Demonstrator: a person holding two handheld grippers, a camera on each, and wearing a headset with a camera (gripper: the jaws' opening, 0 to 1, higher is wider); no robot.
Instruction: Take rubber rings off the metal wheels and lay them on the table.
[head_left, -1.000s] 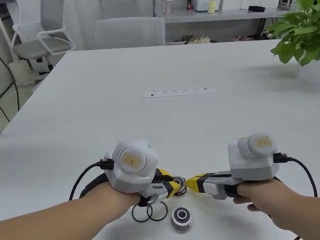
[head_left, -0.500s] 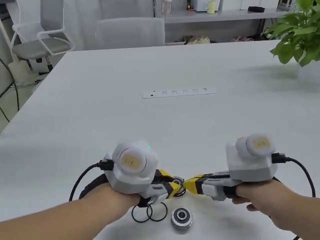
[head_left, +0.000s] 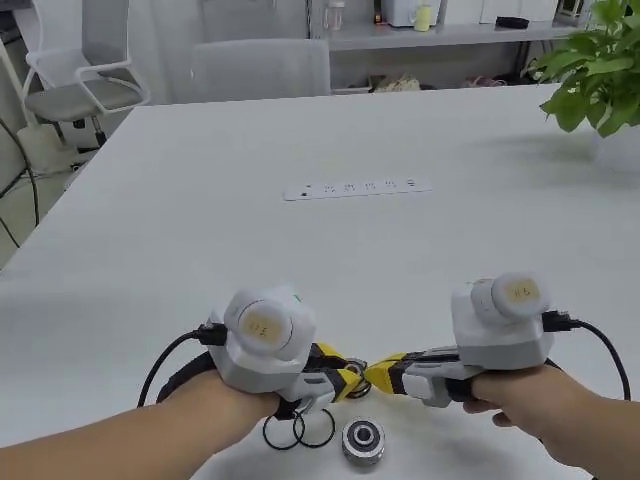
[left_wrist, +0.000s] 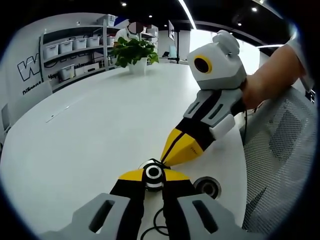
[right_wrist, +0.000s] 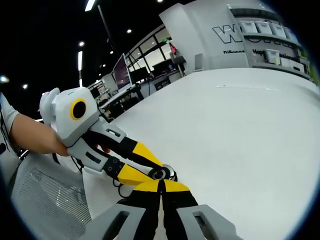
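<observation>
- The left gripper (left_wrist: 153, 177) rose from the bottom centre of its own view, its yellow jaws pinching a small metal wheel (left_wrist: 153, 172) by the sides, hub facing the camera.
- In the head view this held wheel sat low in the frame, just right of centre, between the two yellow tips and above the table (head_left: 330, 270).
- The right gripper (left_wrist: 166, 156) came in from the upper right of the left gripper view, its jaws pressed together into one point that touched the upper edge of the held wheel.
- Whether a ring was caught in that point could not be told.
- In the right gripper view the same jaws rose from the bottom centre, pressed together, with the held wheel just above their tips.
- A second wheel (head_left: 362, 438) lay flat on the table at the bottom edge of the head view, just below the tips and free of both grippers.
- Two black rubber rings (head_left: 300, 428) lay overlapping on the table just left of the second wheel, partly under the left hand.
- A white power strip (head_left: 357, 187) lay on the table above centre in the head view.
- A green plant (head_left: 590, 65) stood at the upper right, and a chair (head_left: 75, 85) at the upper left beyond the table.
</observation>
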